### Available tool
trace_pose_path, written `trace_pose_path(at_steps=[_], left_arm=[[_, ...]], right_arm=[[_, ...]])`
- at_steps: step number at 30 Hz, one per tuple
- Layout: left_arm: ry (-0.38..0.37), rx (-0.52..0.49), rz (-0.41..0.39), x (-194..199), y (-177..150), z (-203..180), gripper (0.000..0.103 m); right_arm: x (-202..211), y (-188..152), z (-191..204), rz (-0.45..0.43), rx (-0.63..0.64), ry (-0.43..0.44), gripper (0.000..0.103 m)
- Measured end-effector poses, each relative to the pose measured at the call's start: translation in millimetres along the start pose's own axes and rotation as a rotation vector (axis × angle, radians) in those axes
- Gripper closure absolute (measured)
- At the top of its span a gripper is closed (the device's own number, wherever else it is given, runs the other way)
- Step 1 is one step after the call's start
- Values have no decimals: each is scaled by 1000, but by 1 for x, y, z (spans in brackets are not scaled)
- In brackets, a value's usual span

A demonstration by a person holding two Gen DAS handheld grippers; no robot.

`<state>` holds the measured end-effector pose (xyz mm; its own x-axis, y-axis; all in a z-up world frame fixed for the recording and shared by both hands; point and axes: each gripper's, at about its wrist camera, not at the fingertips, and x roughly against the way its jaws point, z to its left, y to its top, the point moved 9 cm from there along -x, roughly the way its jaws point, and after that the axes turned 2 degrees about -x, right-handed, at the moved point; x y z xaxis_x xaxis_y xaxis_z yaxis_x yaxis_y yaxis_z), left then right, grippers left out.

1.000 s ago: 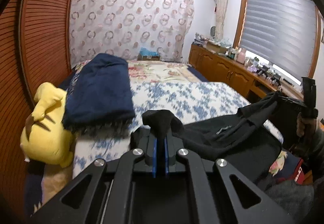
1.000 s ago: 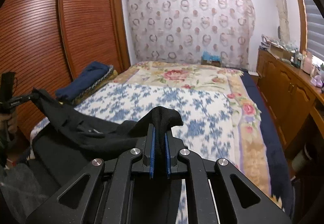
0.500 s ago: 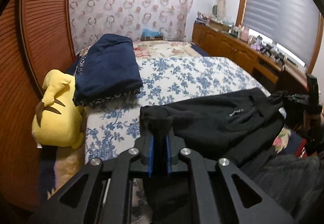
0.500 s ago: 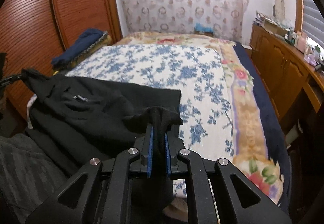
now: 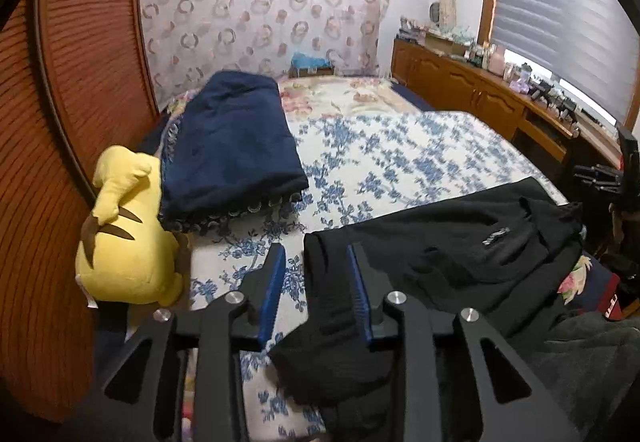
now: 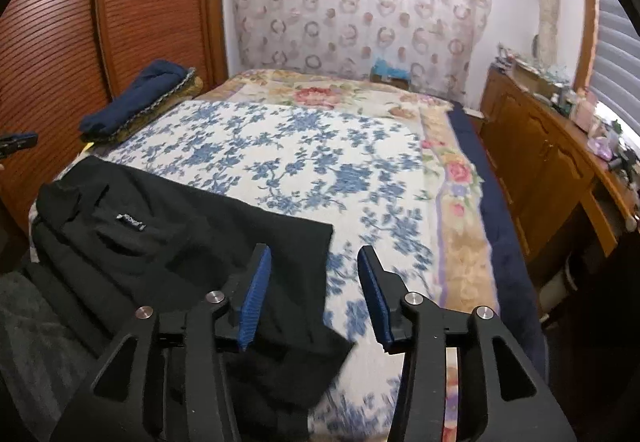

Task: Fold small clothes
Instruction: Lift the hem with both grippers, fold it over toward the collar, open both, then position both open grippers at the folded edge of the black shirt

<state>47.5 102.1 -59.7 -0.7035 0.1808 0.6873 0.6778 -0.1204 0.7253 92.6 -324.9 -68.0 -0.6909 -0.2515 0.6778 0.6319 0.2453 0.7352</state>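
Black garment [image 5: 460, 254] lies spread along the near edge of the bed [image 5: 400, 162], on the blue-flowered bedspread, with its small woven label facing up and part of its cloth drooping over the bed's near edge toward the person. From here the chief risk, as I judge it, is that the overhanging cloth drags the rest off the bed, or that a corner catches on a blue pad as a tool pulls away and rumples the layout before any fold is made. A fold started from this lie could also come out crooked, since the garment's far edge runs at a slant across the bed and some wrinkles show near the label. The left tool [image 5: 316, 282] has its jaws opening, moderately apart; a corner of the black garment sits between them, lying against the right-hand pad while the other pad stands clear, so nothing is clamped. The right tool [image 6: 314, 290] is opening too, wider, with the garment's other corner beneath its left-hand pad and the bedspread showing in the gap; it grips nothing. A yellow plush toy [image 5: 128, 234] and a folded navy blanket [image 5: 232, 138] rest at the bed's left side, well apart from the garment.
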Motion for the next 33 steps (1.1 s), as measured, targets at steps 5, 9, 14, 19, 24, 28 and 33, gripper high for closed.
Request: trace_pose_path(at_steps=[5,9,14,19,24,28,33], left_arm=[[-23,3,105,-53,-10,5,70],[-36,12,167,-83,-17,7,69],[-55,1,218,-105,-21,3,69],[-73,-14,264,-121,-22,-1,68],[-91,5,282,-125,-20,1,68],[-98,9,288,-126,-19,2,67],[-90,10,278,-126,-18,1,67]], right_arm=[[-39,7,-2,40,7,14,54],[-66,3,-9,81,-10,11,54],[-88,-2,-15,128,-27,18,54],[-98,-8,-17,157,-32,25,54],[-101,-10,-20,170,-43,21,53],[-103,-11,-19,181,-40,26,52],[-105,-12,-17,194,-54,71,51]])
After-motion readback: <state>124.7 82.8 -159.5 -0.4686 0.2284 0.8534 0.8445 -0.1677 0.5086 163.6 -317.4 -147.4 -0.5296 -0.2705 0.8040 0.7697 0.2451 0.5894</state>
